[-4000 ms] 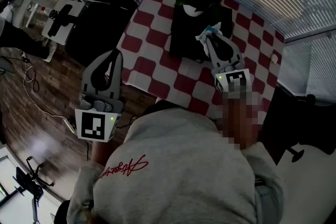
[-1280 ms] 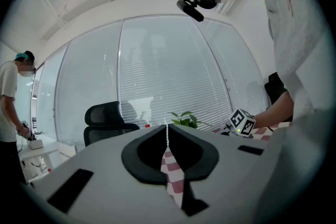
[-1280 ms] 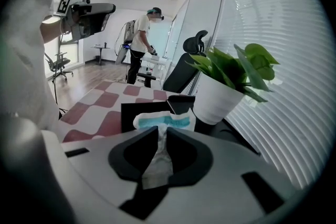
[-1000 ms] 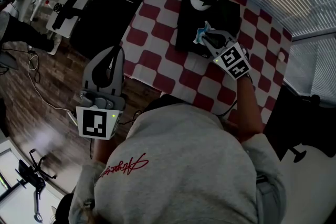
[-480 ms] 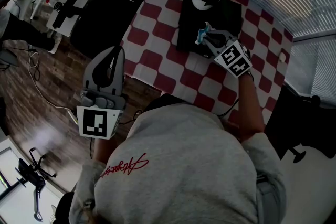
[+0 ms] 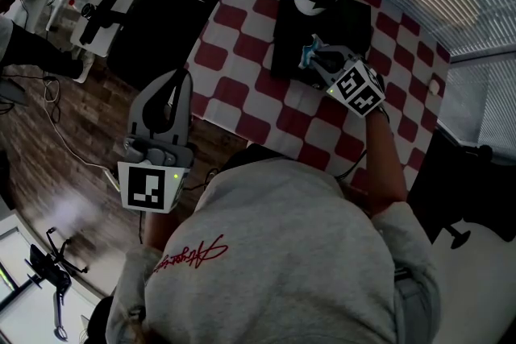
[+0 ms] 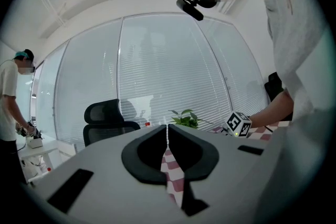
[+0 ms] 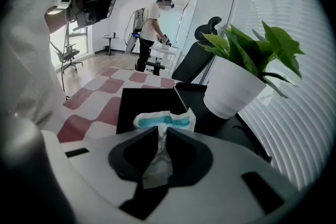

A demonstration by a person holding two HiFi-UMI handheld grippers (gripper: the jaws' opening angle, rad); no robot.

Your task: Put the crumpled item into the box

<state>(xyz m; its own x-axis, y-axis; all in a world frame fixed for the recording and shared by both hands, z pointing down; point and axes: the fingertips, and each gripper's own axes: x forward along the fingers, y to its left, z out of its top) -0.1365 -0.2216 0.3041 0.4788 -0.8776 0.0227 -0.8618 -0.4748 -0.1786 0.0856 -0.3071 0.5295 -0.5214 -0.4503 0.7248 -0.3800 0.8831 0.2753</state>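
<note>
1. The crumpled white-and-teal wrapper (image 8: 163, 122) is pinched in the right gripper (image 8: 163, 136). The jaws are closed on its lower fold, and its puffed top sticks out past the tips. It appears to hang above the shallow black rectangular box (image 8: 142, 105), near that box's edge.
2. To do the drop well, the right gripper should probably carry the wrapper over the middle of the box, clear of the round white plant pot (image 8: 231, 86). It should then come low and part its jaws fully. So light a thing may cling to one pad or drift out, so a low release seems safer.
3. The left gripper (image 7: 167, 131) has its jaws together with nothing between them. It is held off the table's edge, above the wooden floor (image 6: 72, 125).
4. The right gripper view alone shows the grip and the teal band. In the head view the wrapper (image 6: 309, 54) is a pale fleck. That view does place the box (image 6: 286, 44) on the red-and-white checked tablecloth (image 6: 242, 93), and it shows both grippers well apart.
5. The left gripper view shows only the tablecloth through the slit between its jaws, with the plant and the right gripper's marker cube beyond.
</note>
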